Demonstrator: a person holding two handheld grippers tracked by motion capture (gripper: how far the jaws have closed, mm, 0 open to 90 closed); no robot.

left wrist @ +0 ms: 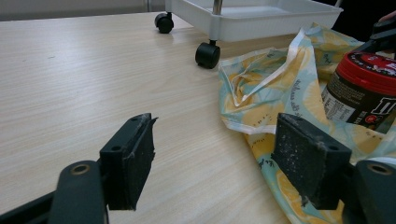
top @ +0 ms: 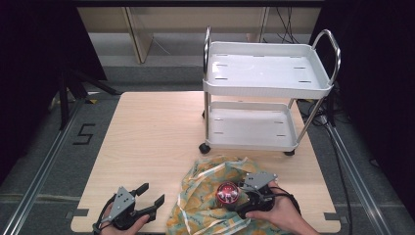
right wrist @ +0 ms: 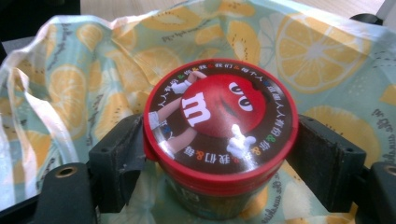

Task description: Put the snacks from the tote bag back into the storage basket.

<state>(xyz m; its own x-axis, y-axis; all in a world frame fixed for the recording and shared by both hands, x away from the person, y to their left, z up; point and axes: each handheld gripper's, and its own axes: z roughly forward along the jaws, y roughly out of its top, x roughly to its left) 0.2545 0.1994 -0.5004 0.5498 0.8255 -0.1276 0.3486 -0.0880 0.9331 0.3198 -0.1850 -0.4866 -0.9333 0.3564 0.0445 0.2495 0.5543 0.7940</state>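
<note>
wooden table (top: pixel 147 137), red-lidded tub (right wrist: pixel 219 135) clamped over lemon-print bag (right wrist: pixel 322 51)

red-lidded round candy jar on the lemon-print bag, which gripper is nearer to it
Right. The right gripper has its jaws around the red-lidded round candy jar; the left gripper sits open on the table, apart from it.

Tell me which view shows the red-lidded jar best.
Right gripper view: the jar sits close between the right tongs, lid print legible. Left gripper view catches its side at the edge; high view shows a small red lid.
</note>
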